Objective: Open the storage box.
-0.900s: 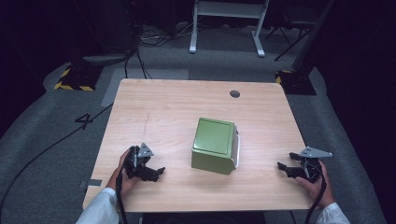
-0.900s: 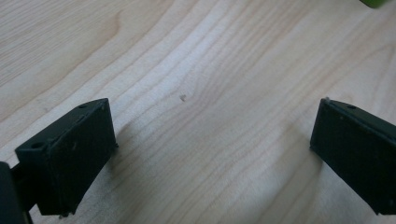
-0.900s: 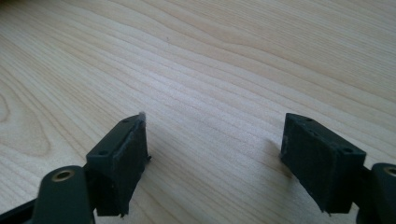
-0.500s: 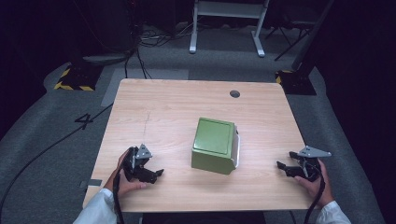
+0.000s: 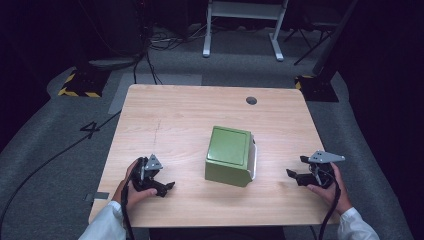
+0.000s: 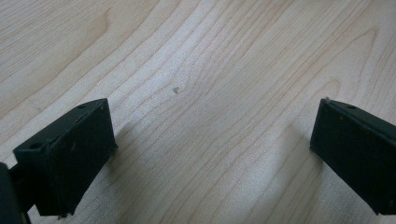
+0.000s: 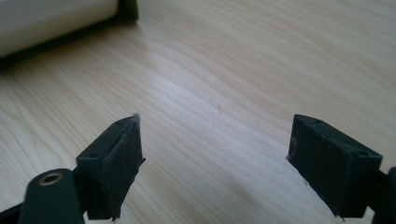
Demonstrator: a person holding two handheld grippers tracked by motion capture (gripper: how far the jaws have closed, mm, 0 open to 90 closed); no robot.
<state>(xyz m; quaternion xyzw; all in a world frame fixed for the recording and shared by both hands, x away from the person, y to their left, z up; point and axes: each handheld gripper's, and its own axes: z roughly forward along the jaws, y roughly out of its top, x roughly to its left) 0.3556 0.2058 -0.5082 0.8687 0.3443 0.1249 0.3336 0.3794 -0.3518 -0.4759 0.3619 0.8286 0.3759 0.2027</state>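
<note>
Wooden table (image 5: 175, 120) bears green box (image 5: 229, 155); both tongs gape.

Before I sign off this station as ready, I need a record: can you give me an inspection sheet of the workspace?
Surface: light wood table, bare grain, a round dark grommet near the far edge.
Job's things: green box with a white side, near the middle, untouched.
Clutter: nothing seen.
Grippers: left gripper near the front left, right gripper near the front right; both jaws wide open on bare wood, nothing held.
Cables: one trails from each gripper off the near edge; more run across the floor.
Surroundings: grey floor, a painted 4, hazard-striped blocks, a white frame's legs.
</note>
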